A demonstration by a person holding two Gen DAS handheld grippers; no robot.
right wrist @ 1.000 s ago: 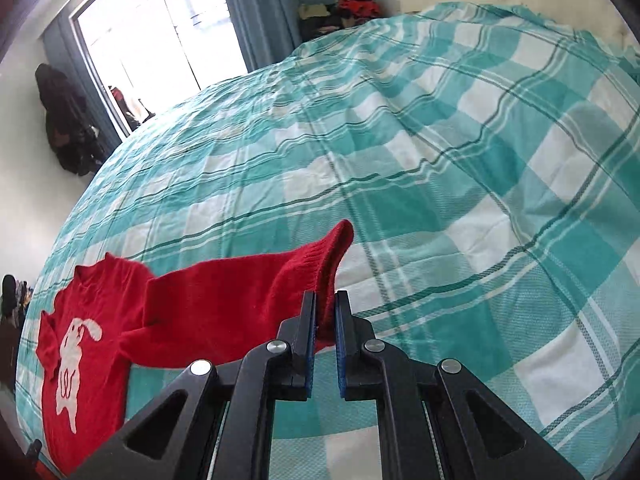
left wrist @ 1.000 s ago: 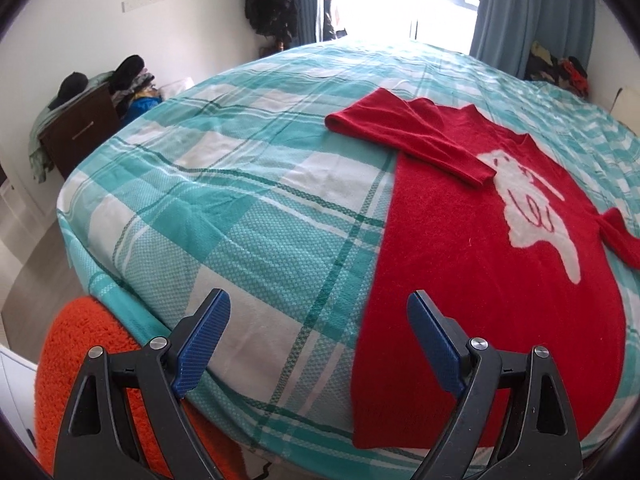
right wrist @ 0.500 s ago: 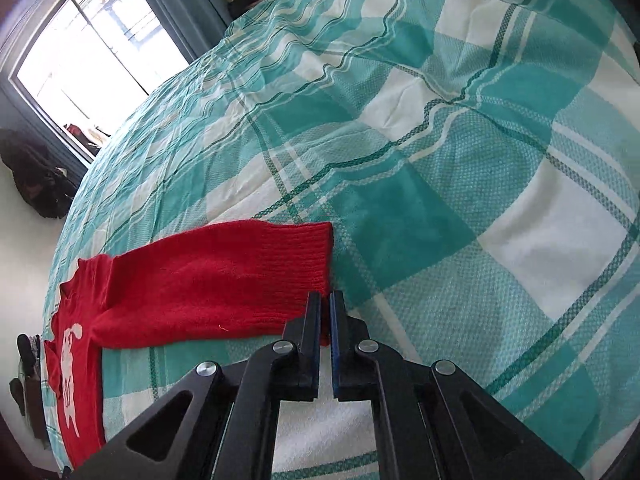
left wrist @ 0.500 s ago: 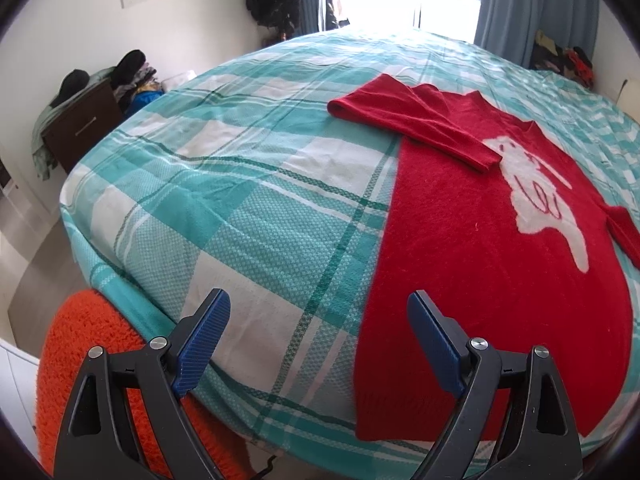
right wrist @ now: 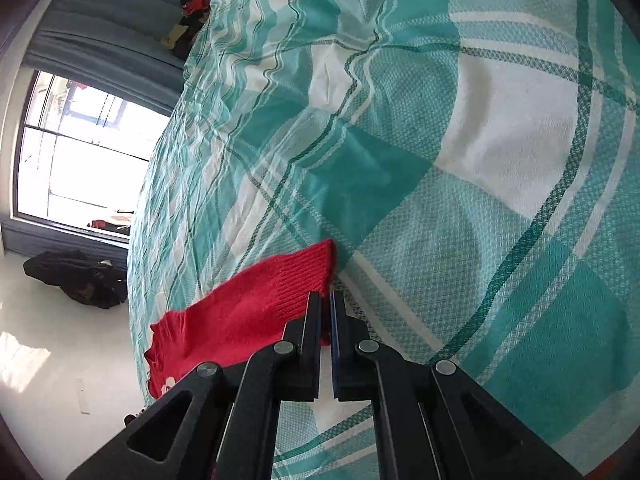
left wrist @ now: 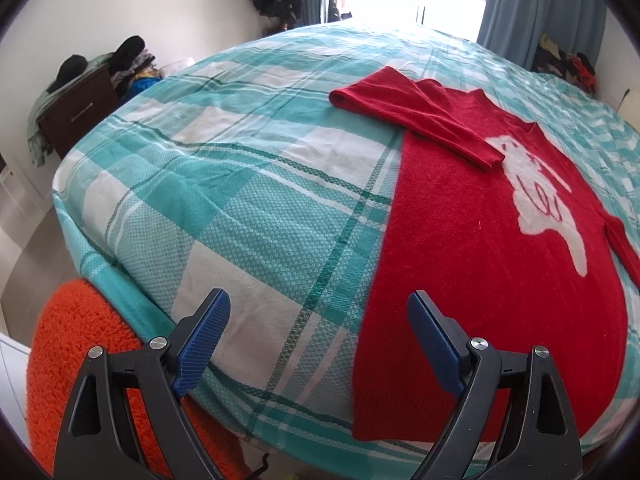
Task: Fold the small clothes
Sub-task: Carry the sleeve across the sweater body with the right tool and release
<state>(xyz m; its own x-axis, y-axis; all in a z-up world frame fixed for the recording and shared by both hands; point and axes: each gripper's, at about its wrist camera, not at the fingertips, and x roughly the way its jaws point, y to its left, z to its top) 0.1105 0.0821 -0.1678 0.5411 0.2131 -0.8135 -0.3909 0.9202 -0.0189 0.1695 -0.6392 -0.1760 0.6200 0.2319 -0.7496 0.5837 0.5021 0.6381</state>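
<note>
Red sweater [left wrist: 492,248] lies flat near the bed [left wrist: 248,208] edge, hem overhanging. Left tongs [left wrist: 318,340] gape, empty. Right tongs [right wrist: 325,312] pinch a sleeve cuff [right wrist: 296,276], the grip partly hidden.

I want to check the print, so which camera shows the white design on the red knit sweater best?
The left wrist view: the white design lies in full sight across the chest of the red knit sweater. The right wrist view shows only a sliver of white beyond the sleeve cuff, mostly hidden behind the right gripper.
</note>
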